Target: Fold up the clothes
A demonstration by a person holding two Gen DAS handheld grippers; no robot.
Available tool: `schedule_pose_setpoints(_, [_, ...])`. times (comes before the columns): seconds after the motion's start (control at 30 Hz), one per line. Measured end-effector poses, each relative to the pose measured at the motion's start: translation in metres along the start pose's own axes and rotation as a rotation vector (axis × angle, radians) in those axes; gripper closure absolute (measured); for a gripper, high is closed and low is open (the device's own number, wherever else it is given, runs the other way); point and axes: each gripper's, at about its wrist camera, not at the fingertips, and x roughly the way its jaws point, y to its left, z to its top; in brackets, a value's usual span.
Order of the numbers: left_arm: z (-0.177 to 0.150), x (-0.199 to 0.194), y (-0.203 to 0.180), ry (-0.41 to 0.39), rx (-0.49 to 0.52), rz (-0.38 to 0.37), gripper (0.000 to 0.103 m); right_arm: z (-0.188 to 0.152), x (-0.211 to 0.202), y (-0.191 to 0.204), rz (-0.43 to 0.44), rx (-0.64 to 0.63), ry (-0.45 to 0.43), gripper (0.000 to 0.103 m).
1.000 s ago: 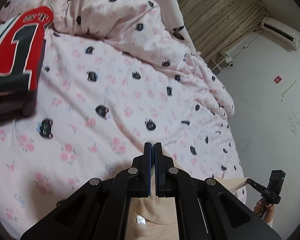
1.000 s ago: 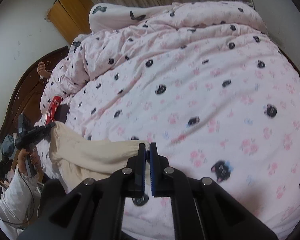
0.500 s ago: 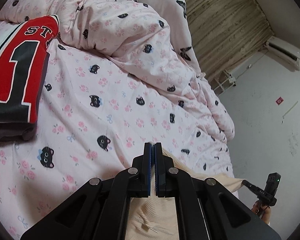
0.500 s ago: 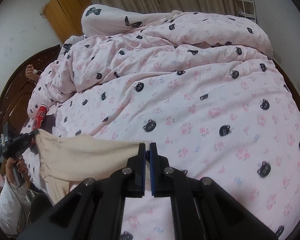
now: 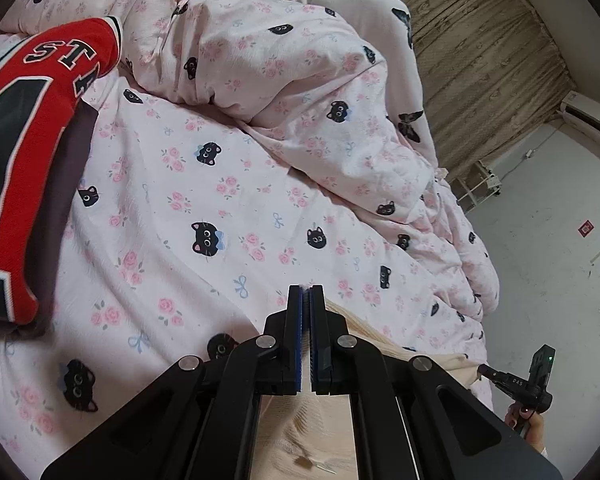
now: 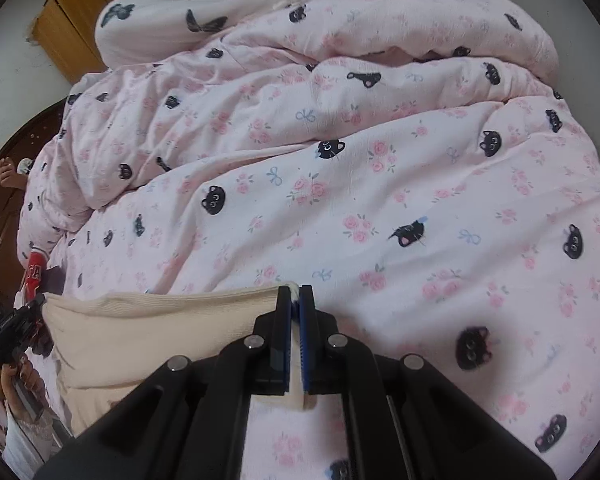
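A cream knit garment [image 6: 148, 332] hangs stretched between my two grippers above the pink cat-print bed sheet [image 6: 440, 220]. My right gripper [image 6: 296, 292] is shut on one top corner of it. My left gripper [image 5: 306, 292] is shut on the other corner, with the cream knit garment [image 5: 300, 428] hanging under its jaws. In the right wrist view the left gripper [image 6: 36, 312] shows at the far left, held by a hand. In the left wrist view the right gripper [image 5: 488, 372] shows at the lower right.
A folded red jersey [image 5: 24, 152] with a black numeral lies on a dark garment [image 5: 66, 184] at the left of the bed. A bunched pink duvet [image 5: 284, 68] fills the far side. A wooden cabinet [image 6: 76, 20] and curtains [image 5: 480, 40] stand behind.
Both grippers have carried the cream garment forward over the bed. The red jersey now looks nearer and larger on the left. The garment's top edge is pulled straighter.
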Motion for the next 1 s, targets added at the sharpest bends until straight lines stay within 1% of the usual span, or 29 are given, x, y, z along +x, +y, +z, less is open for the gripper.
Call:
schedule_pose_setpoints(0.23, [-0.002,0.040,0.012,0.043,-0.004,0.079,0.101,0.019,0.045,-0.008,-0.074,0.053,0.031,0.099])
schedule_pose_setpoints(0.33, [-0.007,0.056,0.015,0.069,0.005,0.122,0.100,0.022,0.066,-0.010,-0.113,0.052,0.059,0.099])
schedule_pose_setpoints(0.43, [-0.011,0.067,0.019,0.086,0.008,0.171,0.100,0.021,0.080,-0.011,-0.135,0.056,0.076,0.099])
schedule_pose_setpoints(0.47, [-0.012,0.069,0.022,0.089,0.001,0.187,0.098,0.021,0.083,-0.013,-0.138,0.063,0.077,0.099])
schedule_pose_setpoints(0.5, [-0.012,0.069,0.026,0.092,-0.018,0.183,0.097,0.021,0.085,-0.014,-0.138,0.070,0.076,0.096])
schedule_pose_setpoints(0.6, [-0.009,0.068,0.037,0.096,-0.074,0.164,0.097,0.022,0.085,-0.017,-0.142,0.073,0.064,0.093])
schedule_pose_setpoints(0.67, [-0.007,0.062,0.039,0.082,-0.081,0.169,0.097,0.025,0.080,-0.021,-0.159,0.080,0.047,0.087])
schedule_pose_setpoints(0.77, [-0.003,0.049,0.040,0.062,-0.076,0.157,0.097,0.028,0.066,-0.029,-0.191,0.093,0.018,0.087])
schedule_pose_setpoints(0.83, [-0.003,0.038,0.037,0.055,-0.044,0.154,0.096,0.025,0.055,-0.034,-0.173,0.095,0.015,0.087])
schedule_pose_setpoints(1.0, [-0.020,0.005,0.027,0.058,0.023,0.135,0.096,0.002,0.031,-0.038,-0.038,0.104,0.030,0.087])
